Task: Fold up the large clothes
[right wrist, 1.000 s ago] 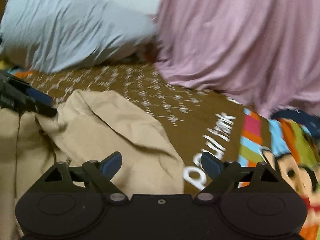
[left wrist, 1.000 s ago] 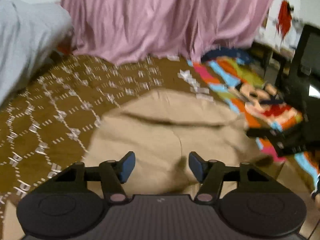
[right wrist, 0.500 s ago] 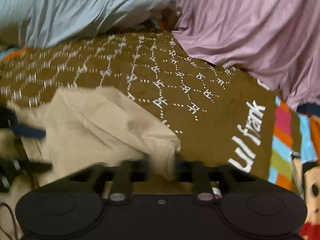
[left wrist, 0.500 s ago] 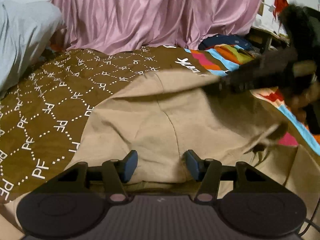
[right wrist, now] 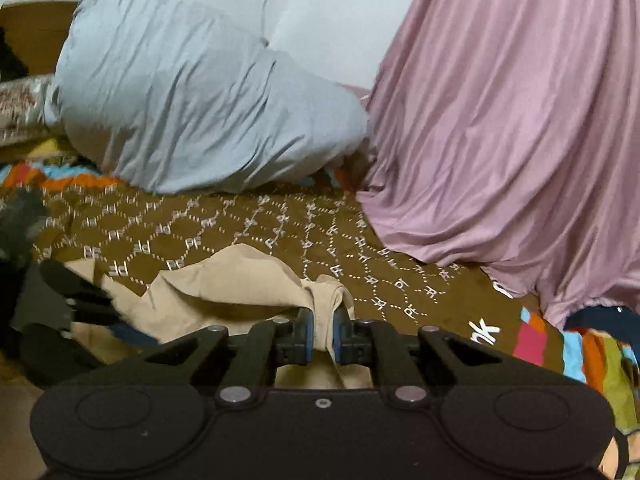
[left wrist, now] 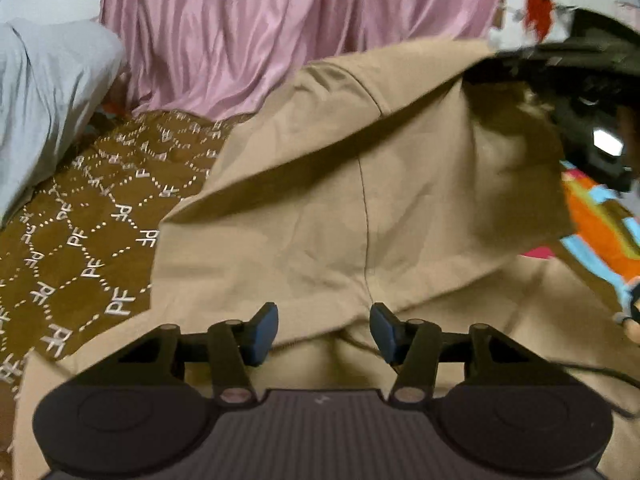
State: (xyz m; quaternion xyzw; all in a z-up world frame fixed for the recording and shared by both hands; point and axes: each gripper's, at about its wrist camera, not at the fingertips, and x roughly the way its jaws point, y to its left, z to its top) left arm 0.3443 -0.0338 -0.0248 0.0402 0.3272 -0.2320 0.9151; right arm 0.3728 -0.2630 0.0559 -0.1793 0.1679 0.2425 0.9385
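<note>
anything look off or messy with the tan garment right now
Yes, somewhat. The tan garment is bunched, not flat: the right tongs pinch a crumpled wad of it, hoisting one side off the brown blanket. The left tongs stand open over its lower part.

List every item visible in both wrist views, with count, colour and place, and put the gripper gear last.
tan garment: one, beige, spread over the bedspread, one edge lifted toward the upper right of the left wrist view
bedspread: one, brown with white lettering and a multicoloured cartoon border, beneath the garment
pillow: one, pale blue-grey, at the far left of the bed
curtain: one, pink, hanging behind the bed down onto it
red ornament: one, on the far wall, blurred
left hand-held gripper: one, black with blue pads, open above the garment
right hand-held gripper: one, black with blue pads, shut on a bunched garment edge
</note>
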